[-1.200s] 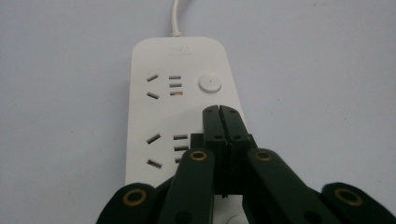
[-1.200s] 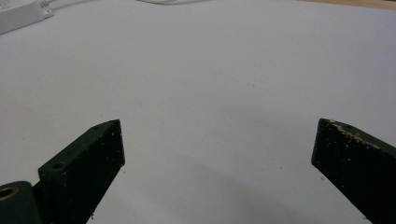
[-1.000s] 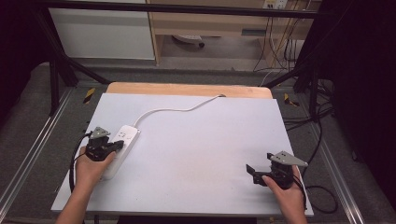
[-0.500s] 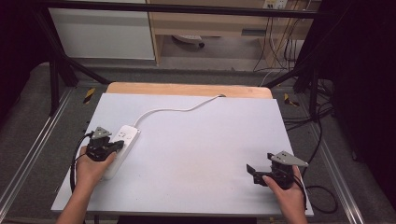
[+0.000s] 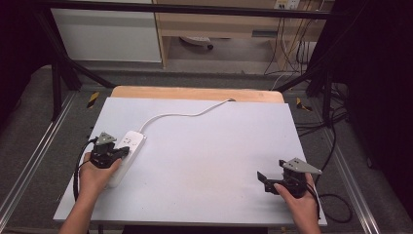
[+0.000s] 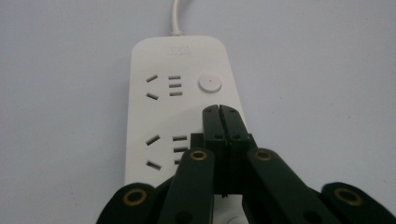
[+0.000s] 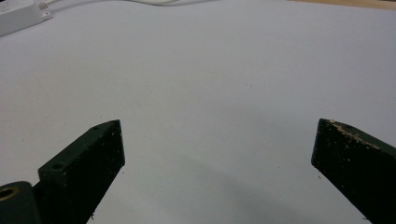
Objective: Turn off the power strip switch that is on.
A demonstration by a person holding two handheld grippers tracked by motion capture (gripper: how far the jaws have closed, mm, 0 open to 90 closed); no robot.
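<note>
Two grippers sit at the near corners of the table point(image 5: 204, 146) in the high view. The left gripper point(image 5: 122, 152) rests over the near half of a white power strip point(image 5: 127, 148), which lies at the table's left side with its cord point(image 5: 185, 115) running off toward the far edge. The left hand point(image 5: 95, 173) holds that gripper from behind. The right gripper point(image 5: 263, 181) is low over bare tabletop at the near right, well apart from the strip, in the right hand point(image 5: 299, 202).

From the left gripper view, the gripper point(image 6: 219, 108) has its jaws pressed together with nothing between them. Their joined tips are over the strip's point(image 6: 182, 107) top face, just below its round button point(image 6: 209, 84) and beside the nearer socket point(image 6: 163, 149). Whether the tips touch the plastic cannot be told.

From the right gripper view, the gripper point(image 7: 217, 133) has its jaws spread wide over the empty surface, holding nothing. The strip's end point(image 7: 18, 17) shows at the far left corner.
</note>
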